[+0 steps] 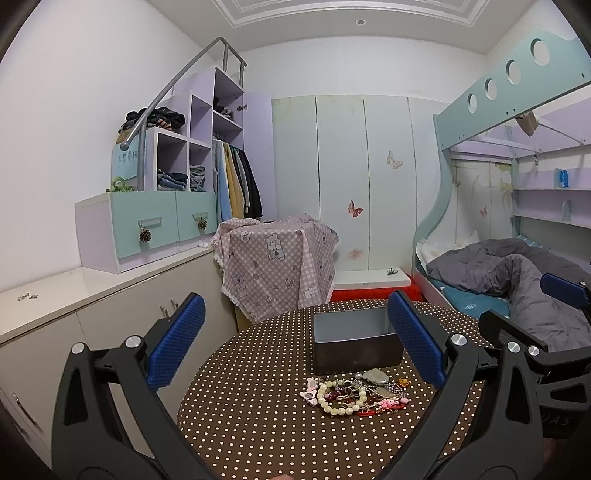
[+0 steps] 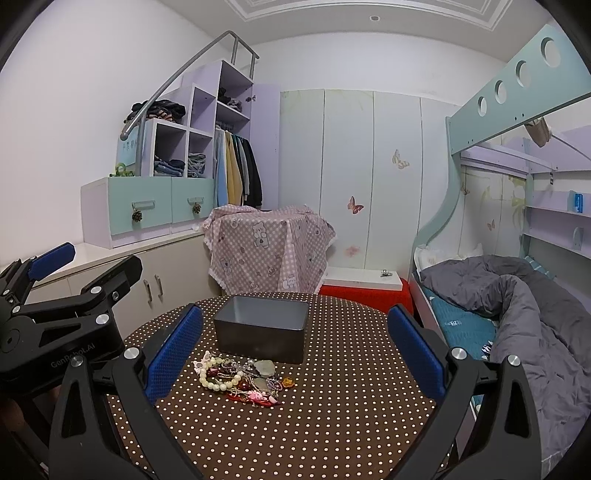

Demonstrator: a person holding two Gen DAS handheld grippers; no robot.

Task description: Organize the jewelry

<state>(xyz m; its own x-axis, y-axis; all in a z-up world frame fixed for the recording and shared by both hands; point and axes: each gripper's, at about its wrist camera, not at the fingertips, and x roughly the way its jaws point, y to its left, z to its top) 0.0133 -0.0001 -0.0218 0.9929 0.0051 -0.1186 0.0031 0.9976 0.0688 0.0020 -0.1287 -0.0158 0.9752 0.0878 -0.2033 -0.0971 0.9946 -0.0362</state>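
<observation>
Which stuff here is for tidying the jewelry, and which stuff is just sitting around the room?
For the job:
jewelry pile on the dotted table
grey box behind it, nothing visible inside
left gripper, open
right gripper, open

Just lying about:
grey duvet on the bed
hanging clothes
checked cloth

**Even indoor light, strong fisheye warp**

Both wrist views are evenly lit from overhead; a recessed ceiling light (image 1: 360,21) glows above. Shadows are soft and there is little glare. Straight edges bow strongly towards the rim, and the corners are black. Focus is fairly sharp throughout.
</observation>
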